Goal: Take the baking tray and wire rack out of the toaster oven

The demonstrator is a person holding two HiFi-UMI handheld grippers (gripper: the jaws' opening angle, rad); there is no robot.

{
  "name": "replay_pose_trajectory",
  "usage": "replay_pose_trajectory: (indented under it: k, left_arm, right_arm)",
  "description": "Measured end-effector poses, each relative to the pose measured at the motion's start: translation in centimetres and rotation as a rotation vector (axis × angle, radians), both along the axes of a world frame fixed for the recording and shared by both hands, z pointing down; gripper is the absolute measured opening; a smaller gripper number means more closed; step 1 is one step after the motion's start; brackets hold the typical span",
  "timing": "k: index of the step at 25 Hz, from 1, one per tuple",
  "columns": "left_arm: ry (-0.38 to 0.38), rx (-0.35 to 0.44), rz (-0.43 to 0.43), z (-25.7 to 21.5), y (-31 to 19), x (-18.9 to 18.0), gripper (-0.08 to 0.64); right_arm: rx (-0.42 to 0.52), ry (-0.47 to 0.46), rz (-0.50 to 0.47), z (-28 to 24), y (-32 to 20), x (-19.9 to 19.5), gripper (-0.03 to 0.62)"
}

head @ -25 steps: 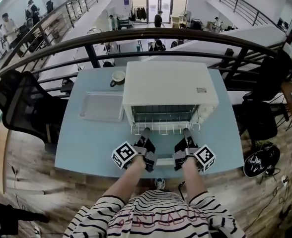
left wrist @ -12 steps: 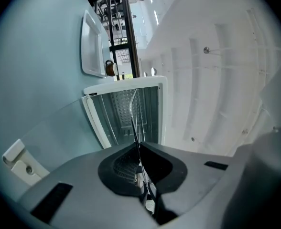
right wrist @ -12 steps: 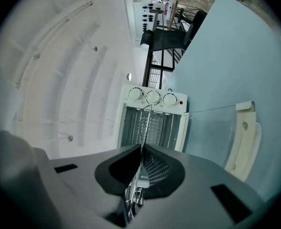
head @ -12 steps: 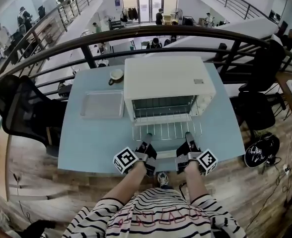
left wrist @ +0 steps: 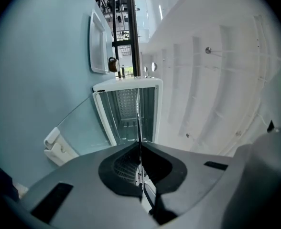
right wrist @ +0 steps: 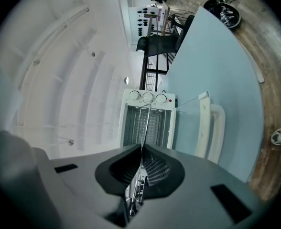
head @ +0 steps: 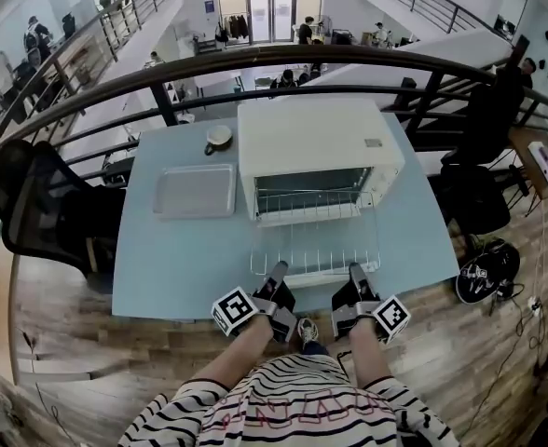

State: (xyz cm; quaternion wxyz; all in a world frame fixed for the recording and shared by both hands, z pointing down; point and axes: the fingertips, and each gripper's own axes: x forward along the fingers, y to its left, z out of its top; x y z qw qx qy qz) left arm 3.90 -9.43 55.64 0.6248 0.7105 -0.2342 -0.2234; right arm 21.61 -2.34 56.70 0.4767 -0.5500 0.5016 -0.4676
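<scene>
The white toaster oven (head: pixel 316 147) stands at the table's middle with its glass door (head: pixel 318 214) folded down. The wire rack (head: pixel 316 248) hangs level in front of the mouth, its far edge by the door. My left gripper (head: pixel 276 279) is shut on the rack's near left edge and my right gripper (head: pixel 356 279) on its near right edge. In the left gripper view the rack (left wrist: pixel 139 120) shows edge-on as a thin line between the closed jaws of the gripper (left wrist: pixel 140 149). The right gripper (right wrist: pixel 141 151) likewise clamps the rack (right wrist: pixel 144 128). The baking tray (head: pixel 196 191) lies on the table left of the oven.
A cup (head: pixel 220 138) stands behind the tray. The light blue table (head: pixel 162 268) ends just under my grippers. A dark railing (head: pixel 162 73) runs behind the table, a black chair (head: pixel 32 203) stands at the left, and the door's handle (right wrist: pixel 212 128) juts out at the front.
Both grippers have drawn back toward the table's near edge, pulling the wire rack out of the oven's mouth. The tray and the cup have not moved.
</scene>
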Motion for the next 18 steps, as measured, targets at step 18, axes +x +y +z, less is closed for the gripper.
replay_pose_trajectory:
  k: [18]
  left_arm:
    - [-0.02, -0.011, -0.084, 2.1, 5.0, -14.3, 0.023]
  right_arm:
    - [-0.027, 0.009, -0.125, 2.2, 3.8, -14.1, 0.037]
